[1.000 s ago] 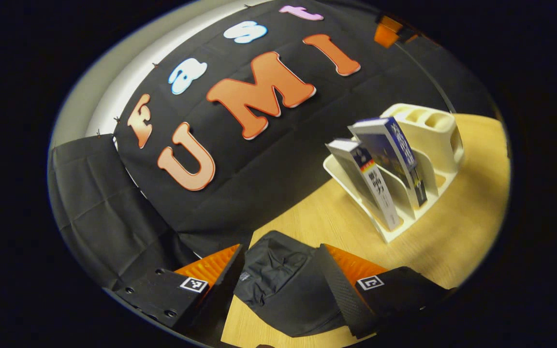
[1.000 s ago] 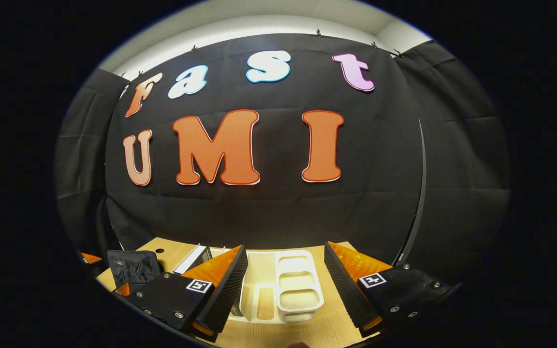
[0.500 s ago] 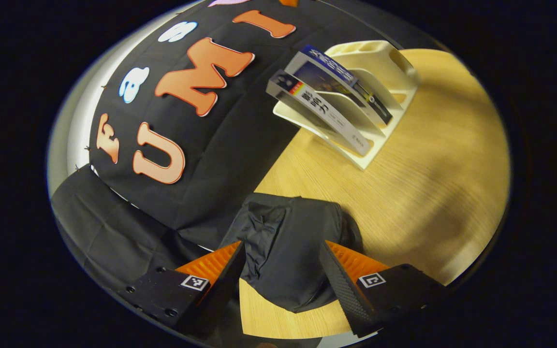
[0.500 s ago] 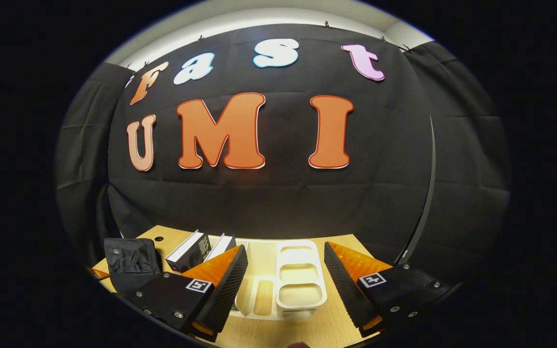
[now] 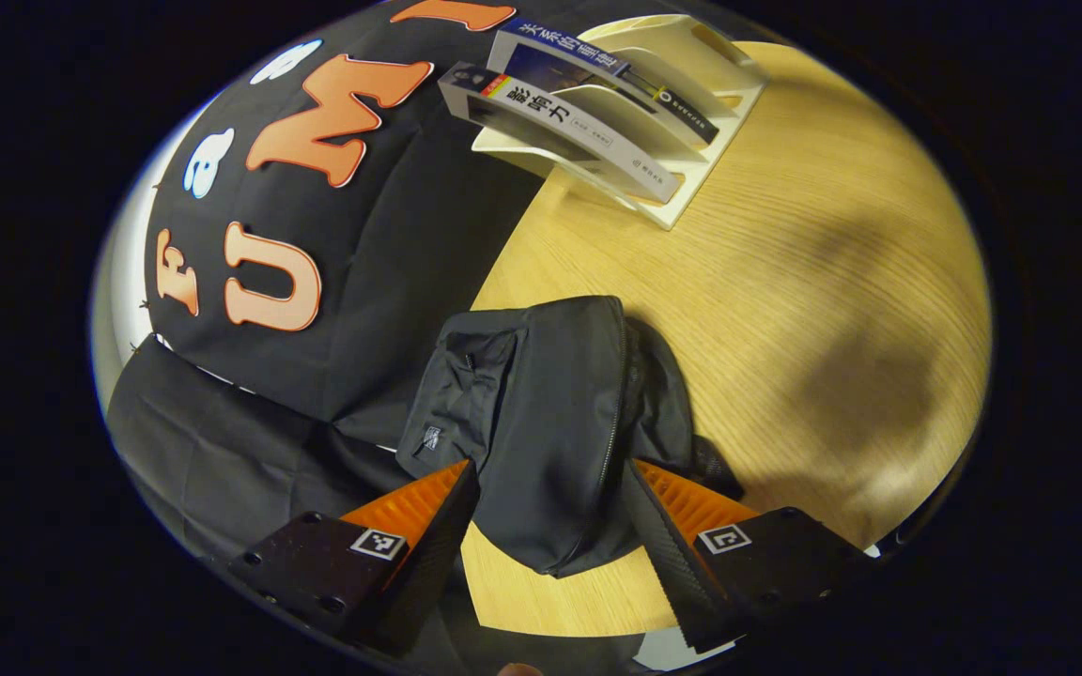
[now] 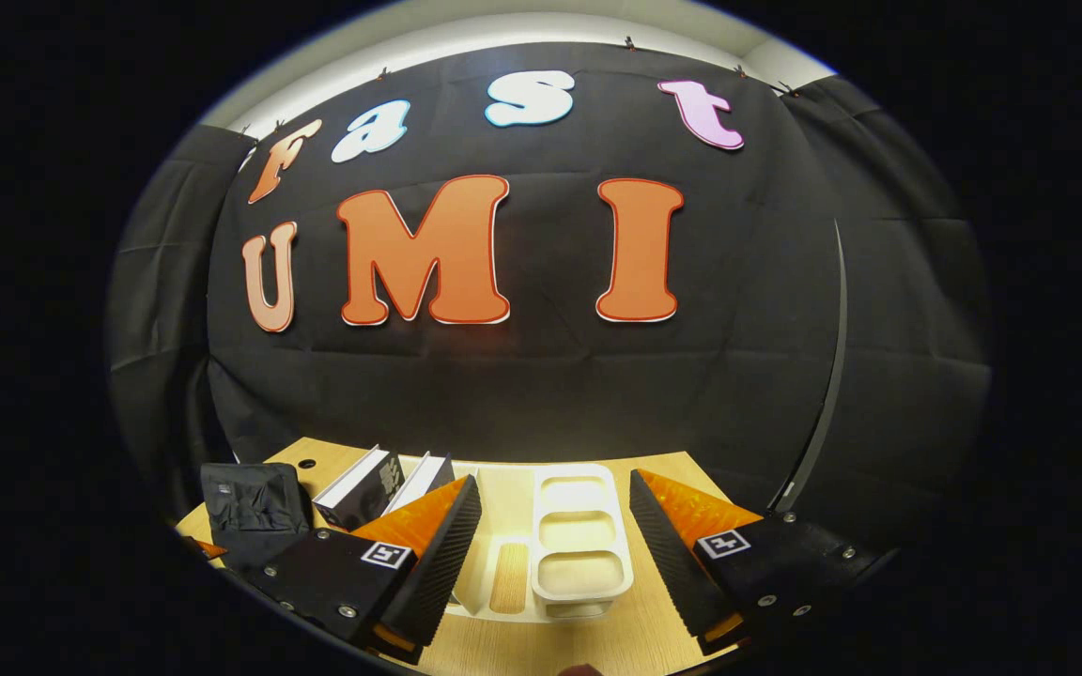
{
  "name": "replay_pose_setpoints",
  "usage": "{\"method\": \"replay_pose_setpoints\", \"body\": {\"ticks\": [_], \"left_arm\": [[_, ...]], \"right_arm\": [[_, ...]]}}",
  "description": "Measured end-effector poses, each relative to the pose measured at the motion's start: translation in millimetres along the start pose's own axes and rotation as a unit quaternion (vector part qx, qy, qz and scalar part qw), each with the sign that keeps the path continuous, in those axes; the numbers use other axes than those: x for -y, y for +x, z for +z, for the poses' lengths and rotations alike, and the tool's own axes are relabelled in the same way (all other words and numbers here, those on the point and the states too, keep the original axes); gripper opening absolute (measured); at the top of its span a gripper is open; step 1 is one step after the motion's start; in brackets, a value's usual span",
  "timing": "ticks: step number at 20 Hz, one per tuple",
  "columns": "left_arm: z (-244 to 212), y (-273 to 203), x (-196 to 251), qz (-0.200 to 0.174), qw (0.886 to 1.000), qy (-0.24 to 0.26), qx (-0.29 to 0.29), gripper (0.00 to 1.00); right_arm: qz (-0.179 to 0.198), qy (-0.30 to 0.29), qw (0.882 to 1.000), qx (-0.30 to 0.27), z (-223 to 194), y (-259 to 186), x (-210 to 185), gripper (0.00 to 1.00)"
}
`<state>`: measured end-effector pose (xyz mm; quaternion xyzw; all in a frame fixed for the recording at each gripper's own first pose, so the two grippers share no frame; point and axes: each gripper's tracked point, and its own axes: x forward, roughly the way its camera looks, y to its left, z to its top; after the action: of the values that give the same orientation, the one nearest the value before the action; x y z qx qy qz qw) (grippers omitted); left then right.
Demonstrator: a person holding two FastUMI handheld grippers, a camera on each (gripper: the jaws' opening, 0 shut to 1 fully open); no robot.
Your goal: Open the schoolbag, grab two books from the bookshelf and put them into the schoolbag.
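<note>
The black schoolbag (image 5: 550, 422) lies zipped on the wooden table (image 5: 785, 310), its zipper running down its right side. My left gripper (image 5: 550, 530) is open just above it, and the bag's near end shows between the fingers. The cream bookshelf (image 5: 734, 103) stands farther off, holding a white-spined book (image 5: 579, 127) and a blue book (image 5: 588, 64), both leaning. My right gripper (image 6: 550, 554) is open and empty, hanging in front of the bookshelf (image 6: 579, 535). In the right gripper view the two books (image 6: 358, 483) lean at the left, with the schoolbag (image 6: 250, 507) beyond them.
The black cloth wall (image 5: 391, 253) hangs close behind the bag and the bookshelf. The bookshelf has three small cups at its right end (image 6: 579, 493). The table's near edge (image 5: 672, 648) lies just under my left gripper.
My left gripper has tipped down and come closer to the schoolbag, which now looks larger and sits between its fingers. The right gripper has barely moved.
</note>
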<state>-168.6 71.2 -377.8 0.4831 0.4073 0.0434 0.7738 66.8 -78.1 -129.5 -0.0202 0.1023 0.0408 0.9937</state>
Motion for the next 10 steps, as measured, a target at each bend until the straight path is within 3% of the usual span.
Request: {"method": "replay_pose_setpoints", "body": {"ticks": [10], "left_arm": [[12, 35, -20, 0.052, 0.998, 0.024, 0.002, 0.94]], "right_arm": [[0.012, 0.003, 1.0, -0.002, 3, 0, -1, 0.94]]}}
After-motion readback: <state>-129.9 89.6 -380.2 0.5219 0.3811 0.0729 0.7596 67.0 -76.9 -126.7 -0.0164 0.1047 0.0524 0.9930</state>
